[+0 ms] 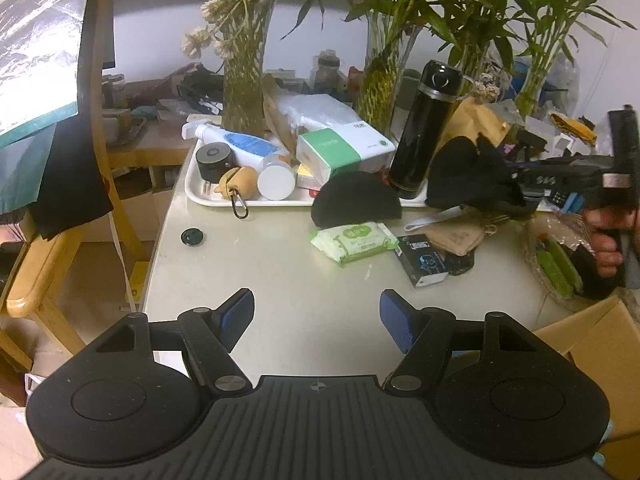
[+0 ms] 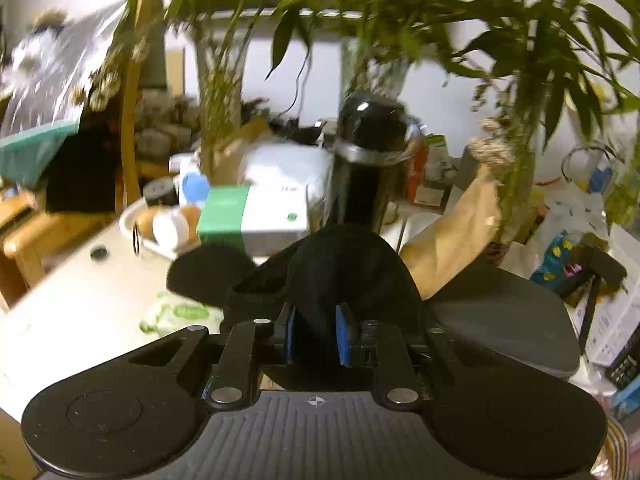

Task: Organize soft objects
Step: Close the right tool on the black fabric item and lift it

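Observation:
My right gripper [image 2: 317, 336] is shut on a black cloth [image 2: 332, 272], which bunches up over its blue pads [image 2: 344, 336] and hides the fingertips. In the left wrist view that same black cloth [image 1: 464, 172] hangs from the right gripper [image 1: 520, 178] just above the tray's right end, and a hand [image 1: 608, 240] holds the handle. A second black soft piece [image 1: 356, 200], half-round, leans on the tray's front edge. It also shows in the right wrist view as a black soft piece [image 2: 204, 272]. My left gripper [image 1: 318, 318] is open over bare table, holding nothing.
A white tray [image 1: 200, 194] carries a black flask [image 1: 420, 132], a green-and-white tissue box [image 1: 344, 152], bottles and a small speaker. A wet-wipes pack [image 1: 354, 240] and a small black box [image 1: 424, 260] lie on the table. A cardboard box [image 1: 592, 344] stands at the right and a wooden chair [image 1: 36, 280] at the left.

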